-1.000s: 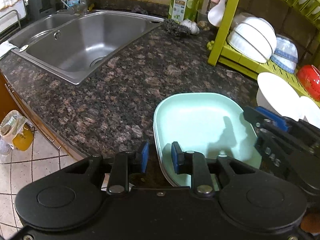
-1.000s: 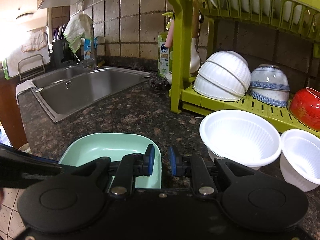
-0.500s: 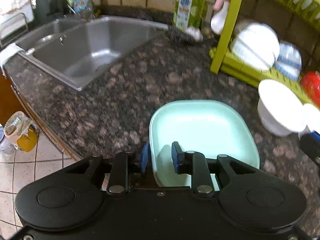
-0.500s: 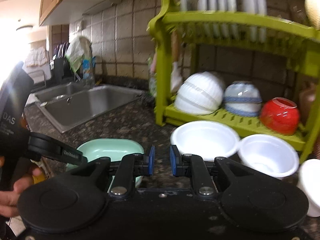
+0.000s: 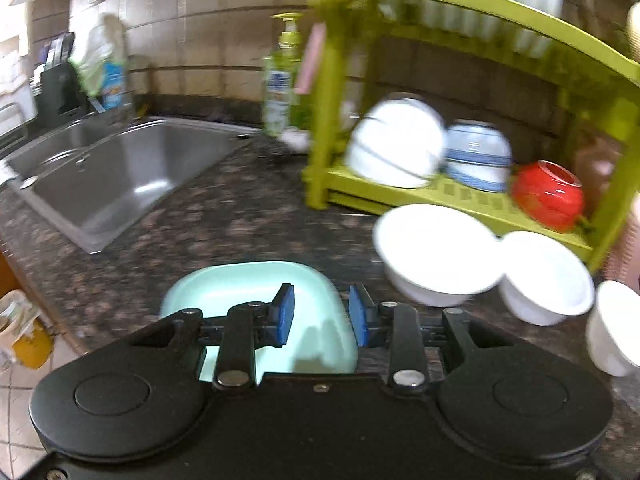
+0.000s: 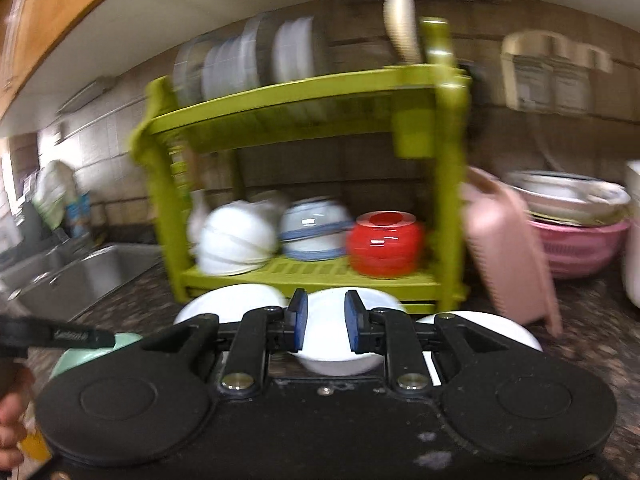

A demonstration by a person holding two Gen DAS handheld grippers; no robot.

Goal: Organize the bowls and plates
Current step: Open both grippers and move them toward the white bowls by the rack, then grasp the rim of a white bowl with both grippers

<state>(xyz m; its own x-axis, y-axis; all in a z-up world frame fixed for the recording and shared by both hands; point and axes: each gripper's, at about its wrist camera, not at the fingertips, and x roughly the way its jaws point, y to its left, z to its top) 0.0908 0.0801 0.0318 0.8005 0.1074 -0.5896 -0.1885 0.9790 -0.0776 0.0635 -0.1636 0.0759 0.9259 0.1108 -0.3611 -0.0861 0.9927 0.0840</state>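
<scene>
A mint-green square plate [image 5: 240, 292] lies on the dark granite counter [image 5: 224, 216]; its corner also shows in the right wrist view [image 6: 86, 354]. My left gripper [image 5: 322, 316] is open, one finger over the plate and the other just past its right rim. Three empty white bowls [image 5: 436, 256] [image 5: 544, 276] [image 5: 612, 328] stand in front of the green rack [image 5: 460, 196]. My right gripper [image 6: 326, 326] is open and holds nothing, above the middle white bowl [image 6: 332, 348]. The rack's lower shelf carries stacked white bowls [image 6: 236, 240], a blue-banded bowl [image 6: 312, 228] and a red bowl [image 6: 384, 244].
Plates [image 6: 256, 60] stand upright on the rack's top tier. A steel sink [image 5: 120, 176] lies at the left, with a soap bottle [image 5: 280, 92] by the rack. A pink board [image 6: 508, 256] and a pink basket [image 6: 576, 244] sit right of the rack. A hand [image 6: 12, 400] shows at lower left.
Both views have tilted up towards the rack and are blurred by motion. My left gripper has shifted right across the plate. My right gripper has swung right, in front of the bowls.
</scene>
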